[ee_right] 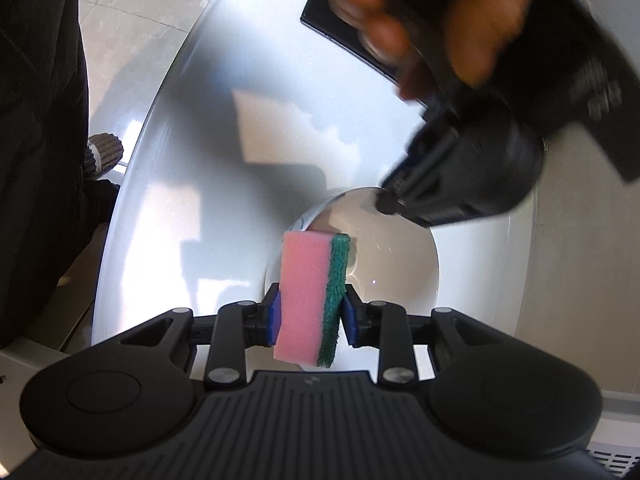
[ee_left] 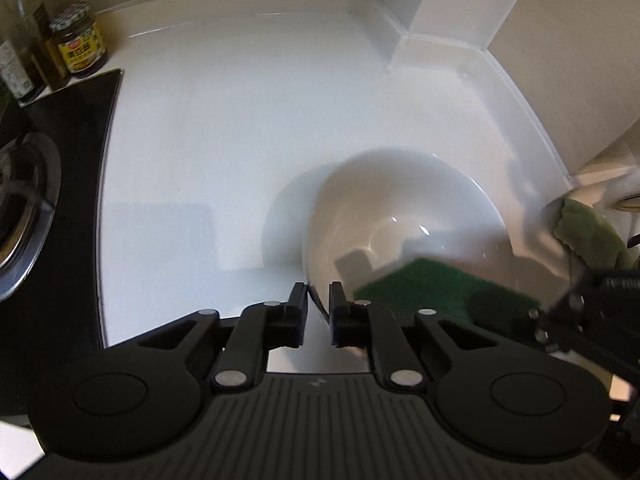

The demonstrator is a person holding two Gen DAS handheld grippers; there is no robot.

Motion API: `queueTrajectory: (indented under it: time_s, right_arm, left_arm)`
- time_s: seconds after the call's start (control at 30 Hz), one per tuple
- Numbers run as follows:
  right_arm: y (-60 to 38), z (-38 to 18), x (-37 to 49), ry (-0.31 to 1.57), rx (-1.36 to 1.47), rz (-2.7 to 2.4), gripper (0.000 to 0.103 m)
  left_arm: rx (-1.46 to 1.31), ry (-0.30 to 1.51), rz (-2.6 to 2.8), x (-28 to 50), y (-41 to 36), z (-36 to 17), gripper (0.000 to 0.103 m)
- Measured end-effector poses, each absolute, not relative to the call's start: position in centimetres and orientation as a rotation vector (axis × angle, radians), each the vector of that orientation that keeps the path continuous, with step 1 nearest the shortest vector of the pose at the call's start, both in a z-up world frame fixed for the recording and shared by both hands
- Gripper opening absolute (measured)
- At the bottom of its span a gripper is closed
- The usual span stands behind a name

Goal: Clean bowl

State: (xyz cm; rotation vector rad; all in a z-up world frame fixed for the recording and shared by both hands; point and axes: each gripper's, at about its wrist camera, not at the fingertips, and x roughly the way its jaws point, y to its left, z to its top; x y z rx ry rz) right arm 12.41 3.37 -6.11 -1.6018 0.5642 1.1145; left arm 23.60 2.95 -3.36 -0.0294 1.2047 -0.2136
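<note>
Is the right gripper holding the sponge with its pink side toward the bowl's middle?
No. The sponge in the right gripper has its green side facing the middle of the bowl.

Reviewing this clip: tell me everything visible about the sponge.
The sponge is a rectangular block with a thick pink foam layer and a thin dark green scouring layer along one side. It looks dry and undeformed. The right gripper has its jaws clamped on its two broad faces, holding it upright on end, above the near rim of the white bowl. In the left view its green face reaches inside the bowl.
</note>
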Motion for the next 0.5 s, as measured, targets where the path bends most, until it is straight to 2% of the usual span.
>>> queueTrajectory:
  time_s: [0.23,0.5]
  right_arm:
    - [3.2,-5.7,12.0,0.547,-1.609,1.127,0.026]
    - [2.6,-6.7,13.1,0.539,-1.678,1.096,0.026]
  left_arm:
    - [0.048,1.167,-0.247,25.0,2.8,-3.4,0.013]
    - [0.044,1.174,-0.239,27.6,2.9,-3.2,0.007]
